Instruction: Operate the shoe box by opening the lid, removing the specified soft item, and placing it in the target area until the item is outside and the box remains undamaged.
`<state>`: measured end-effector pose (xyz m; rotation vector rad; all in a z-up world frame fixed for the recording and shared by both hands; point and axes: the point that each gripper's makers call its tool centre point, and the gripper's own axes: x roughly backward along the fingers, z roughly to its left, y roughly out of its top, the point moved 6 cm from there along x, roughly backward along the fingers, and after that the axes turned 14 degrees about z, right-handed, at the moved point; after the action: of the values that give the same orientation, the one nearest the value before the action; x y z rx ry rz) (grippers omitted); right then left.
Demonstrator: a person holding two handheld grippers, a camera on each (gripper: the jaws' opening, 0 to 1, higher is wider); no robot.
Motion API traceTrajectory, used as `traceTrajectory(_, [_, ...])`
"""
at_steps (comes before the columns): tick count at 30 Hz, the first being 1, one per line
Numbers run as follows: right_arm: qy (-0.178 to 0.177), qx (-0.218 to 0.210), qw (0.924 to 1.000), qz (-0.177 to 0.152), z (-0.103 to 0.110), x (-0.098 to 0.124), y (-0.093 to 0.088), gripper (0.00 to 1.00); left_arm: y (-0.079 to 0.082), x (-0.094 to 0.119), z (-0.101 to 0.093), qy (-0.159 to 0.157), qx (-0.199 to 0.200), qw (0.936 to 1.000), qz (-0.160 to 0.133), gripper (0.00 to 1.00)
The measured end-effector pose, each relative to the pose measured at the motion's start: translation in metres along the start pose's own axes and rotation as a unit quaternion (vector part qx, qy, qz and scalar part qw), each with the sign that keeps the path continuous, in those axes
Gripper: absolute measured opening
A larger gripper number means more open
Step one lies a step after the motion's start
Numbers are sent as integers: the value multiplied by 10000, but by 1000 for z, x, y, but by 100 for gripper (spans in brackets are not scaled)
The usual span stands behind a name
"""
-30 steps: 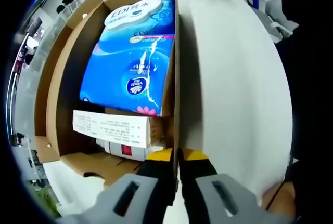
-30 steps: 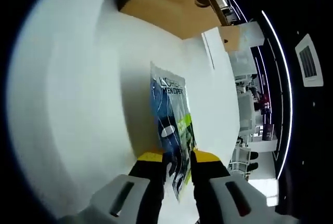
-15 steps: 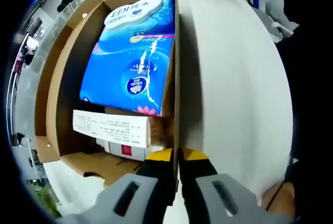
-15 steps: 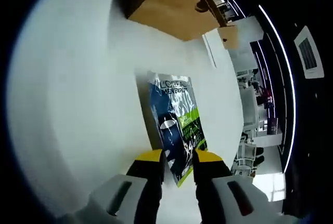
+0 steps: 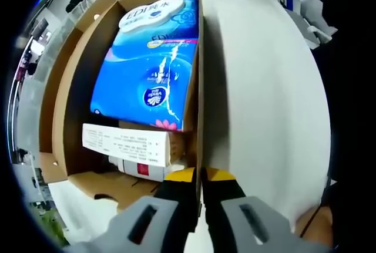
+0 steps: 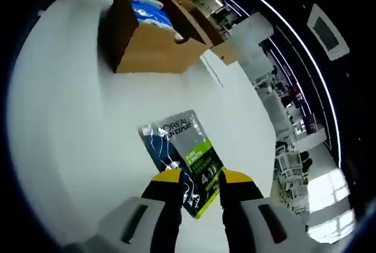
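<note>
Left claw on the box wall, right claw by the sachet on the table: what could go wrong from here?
1. The left claw is shut on the thin side wall of the shoe box; a pull or twist could likely bend or tear the cardboard.
2. The sachet lies flat on the white table with its near end between the right claw's open jaws; withdrawing carelessly could drag it.

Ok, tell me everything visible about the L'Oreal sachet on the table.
The L'Oreal sachet is a flat, glossy foil-looking packet, silver at the top, with dark blue lightning graphics and a green band. It lies face up on the white table, outside the shoe box, its near end between the right claw's yellow-tipped jaws.
</note>
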<state>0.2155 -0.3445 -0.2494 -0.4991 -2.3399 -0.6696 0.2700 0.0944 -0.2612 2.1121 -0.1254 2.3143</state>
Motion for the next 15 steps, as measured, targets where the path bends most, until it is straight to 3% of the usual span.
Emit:
traceTrajectory(11, [373, -1144, 9925, -209, 12, -31, 8, 24, 0, 0, 0, 7, -1, 10000, -8, 4])
traceTrajectory(15, [484, -1771, 9827, -236, 12, -39, 8, 30, 0, 0, 0, -3, -2, 10000, -6, 4])
